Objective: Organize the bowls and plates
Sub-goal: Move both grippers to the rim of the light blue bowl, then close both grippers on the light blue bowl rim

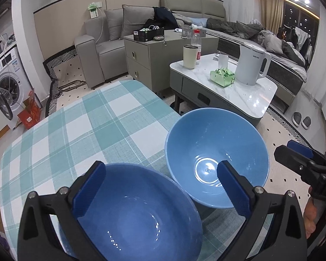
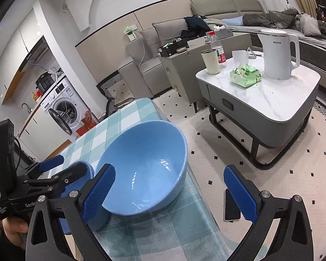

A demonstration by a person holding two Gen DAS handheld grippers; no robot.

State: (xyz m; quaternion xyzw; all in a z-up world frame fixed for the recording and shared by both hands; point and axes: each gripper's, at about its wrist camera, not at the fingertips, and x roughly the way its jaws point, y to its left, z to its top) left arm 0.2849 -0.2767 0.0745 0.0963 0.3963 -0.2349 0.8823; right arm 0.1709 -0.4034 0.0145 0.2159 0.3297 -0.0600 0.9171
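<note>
Two blue bowls sit on a table with a teal checked cloth (image 1: 76, 130). The darker bowl (image 1: 139, 213) lies low between the fingers of my open left gripper (image 1: 160, 187), whose left finger (image 1: 91, 187) is over its rim. The lighter bowl (image 1: 215, 154) stands upright at the table's right edge, its rim touching the darker bowl. In the right wrist view my right gripper (image 2: 173, 193) is open and empty, its left finger (image 2: 100, 191) at the near rim of the lighter bowl (image 2: 145, 169). The left gripper (image 2: 52, 171) shows there at the left.
A marble-topped coffee table (image 2: 278, 102) stands to the right with a white kettle (image 2: 278, 54), a green tissue pack (image 2: 245, 76), a cup and a bottle. A phone (image 2: 231, 208) lies on the dotted floor. A sofa, a cabinet and a washing machine (image 1: 6, 82) stand behind.
</note>
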